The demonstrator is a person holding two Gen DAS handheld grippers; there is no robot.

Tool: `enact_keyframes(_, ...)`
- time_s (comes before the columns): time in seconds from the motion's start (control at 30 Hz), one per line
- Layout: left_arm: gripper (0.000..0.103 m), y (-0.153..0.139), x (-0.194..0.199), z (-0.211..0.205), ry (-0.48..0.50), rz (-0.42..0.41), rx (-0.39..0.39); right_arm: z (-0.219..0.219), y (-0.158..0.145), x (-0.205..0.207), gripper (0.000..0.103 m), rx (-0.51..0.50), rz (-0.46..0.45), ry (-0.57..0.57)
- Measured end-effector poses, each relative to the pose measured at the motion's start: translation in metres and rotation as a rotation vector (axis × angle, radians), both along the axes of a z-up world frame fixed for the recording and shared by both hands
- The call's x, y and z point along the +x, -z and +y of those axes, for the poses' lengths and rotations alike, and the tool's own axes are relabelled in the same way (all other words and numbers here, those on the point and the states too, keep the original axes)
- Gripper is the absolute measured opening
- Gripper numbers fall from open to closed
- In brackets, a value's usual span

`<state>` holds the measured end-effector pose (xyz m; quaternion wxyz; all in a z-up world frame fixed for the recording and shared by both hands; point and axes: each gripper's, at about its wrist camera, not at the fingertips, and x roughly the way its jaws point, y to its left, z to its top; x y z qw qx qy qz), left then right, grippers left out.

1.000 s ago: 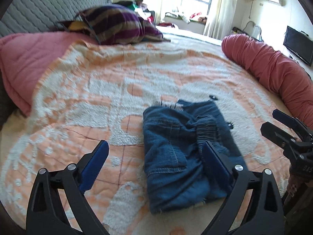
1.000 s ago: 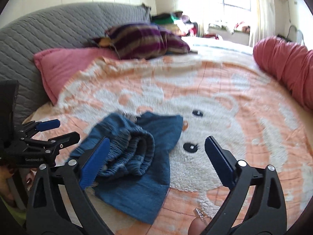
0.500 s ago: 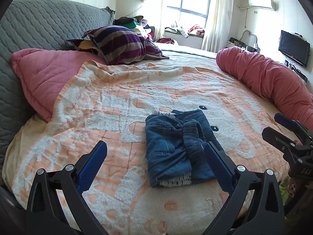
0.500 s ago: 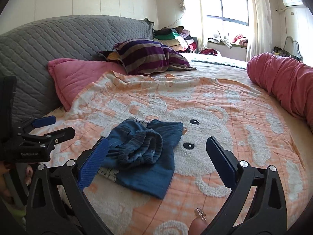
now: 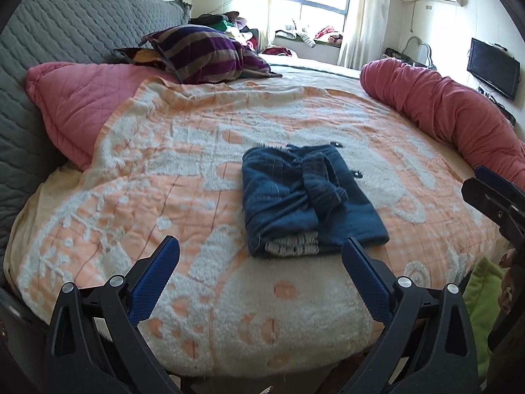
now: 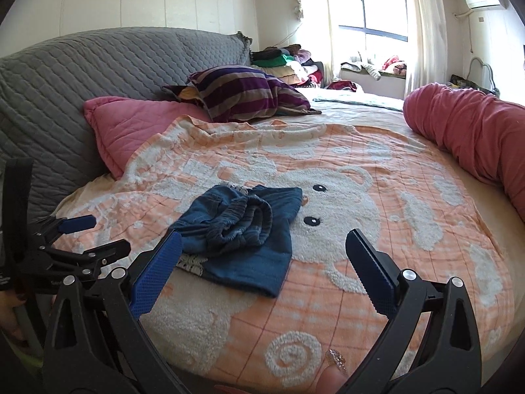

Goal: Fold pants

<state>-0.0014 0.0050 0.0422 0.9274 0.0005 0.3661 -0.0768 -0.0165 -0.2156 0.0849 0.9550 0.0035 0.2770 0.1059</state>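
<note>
The blue denim pants lie folded into a compact bundle on the orange and white bear blanket, with a bunched waistband on top and a white patterned lining at the near edge. They also show in the right wrist view. My left gripper is open and empty, held back over the bed's near edge. My right gripper is open and empty, also back from the pants. The right gripper shows at the right edge of the left wrist view, and the left gripper shows at the left of the right wrist view.
A pink quilted pillow and a striped purple pillow lie at the head, against a grey quilted headboard. A long red bolster lies along the right side. The bed's near edge is below the grippers.
Both grippers have pulled back and up from the pants, which now look smaller and farther away. The pants stay folded on the blanket. Both grippers stay open.
</note>
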Motion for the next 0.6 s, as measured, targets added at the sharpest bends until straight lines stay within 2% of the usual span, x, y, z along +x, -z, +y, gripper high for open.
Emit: enact_keyframes(0.6,0.099,0.040,-0.013,0.006,-0.011,0.064,-0.010,-0.007,0.057,-0.011,0.094,-0.022,0.110,0.054)
